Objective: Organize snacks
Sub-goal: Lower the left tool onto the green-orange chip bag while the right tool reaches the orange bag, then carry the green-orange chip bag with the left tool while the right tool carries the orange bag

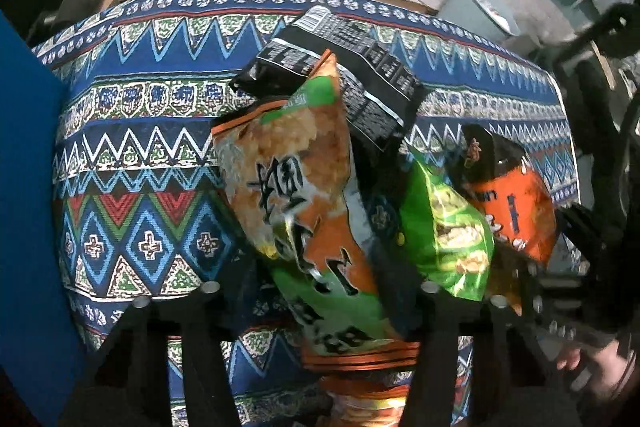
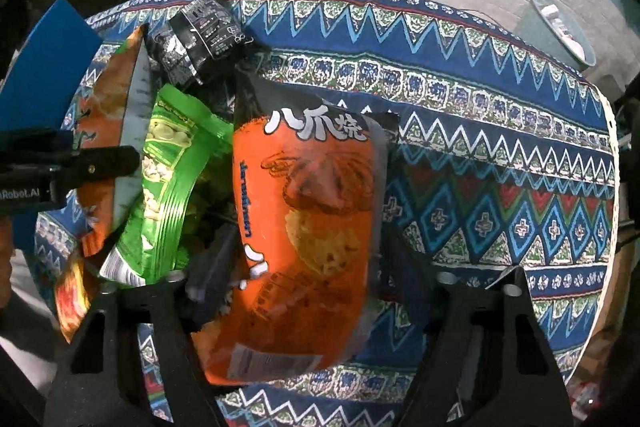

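Lying lengthwise between the spread fingers of your right claw, the orange-and-black snack bag runs its long axis straight away from you, printed top toward the wall, bottom seam under the claw's mouth. The claw is released: both fingers stand wide of the bag's edges, touching nothing that I can make out. To its left leans the green bag, then the orange-and-green bag, with the black foil bag behind them.

Your left claw is likewise spread wide, and the orange-and-green bag lies between its fingers, long axis tilted up and left; I judge it not gripped. All bags bunch together on the patterned desk, with a blue board at the far left. Your right claw sits nearer the orange-and-black bag, squarely in line, so closing there looks the simplest move.
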